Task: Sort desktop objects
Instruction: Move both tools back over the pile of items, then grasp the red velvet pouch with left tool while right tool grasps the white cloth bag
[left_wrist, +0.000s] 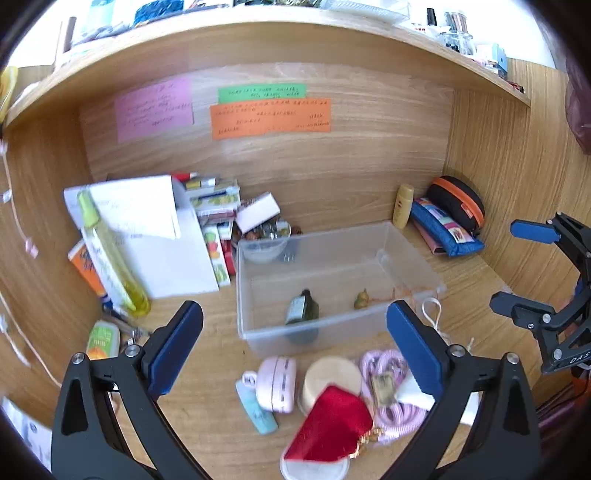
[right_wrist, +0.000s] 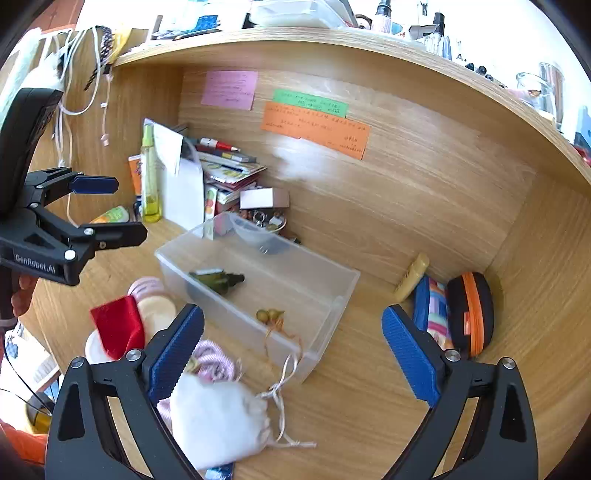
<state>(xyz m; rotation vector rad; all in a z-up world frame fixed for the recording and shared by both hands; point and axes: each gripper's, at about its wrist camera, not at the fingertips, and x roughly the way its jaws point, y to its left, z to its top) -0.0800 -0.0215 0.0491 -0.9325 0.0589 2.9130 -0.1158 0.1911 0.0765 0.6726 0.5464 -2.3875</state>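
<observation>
On the wooden desk, between picks: a clear bin (left_wrist: 413, 254) already holds a dark green bottle (left_wrist: 302, 308) and a small gourd charm (right_wrist: 269, 315), while a red pouch (left_wrist: 332, 424), pink case (left_wrist: 277, 382), pink cord (left_wrist: 391, 387) and white drawstring bag (right_wrist: 218, 421) lie unsorted in front; next, judged, one claw lowers onto one of these. Left gripper (left_wrist: 295, 350) and right gripper (right_wrist: 291, 354) gape wide, empty, touching nothing

Wood-grain worktop (left_wrist: 207, 398), smooth with a soft sheen. The bin (left_wrist: 332, 332) is frosted clear plastic. Red pouch (left_wrist: 332, 424) looks velvety; white bag (right_wrist: 218, 421) is matt cloth. Paper notes (left_wrist: 269, 118) are taped flat on the wooden back wall.
</observation>
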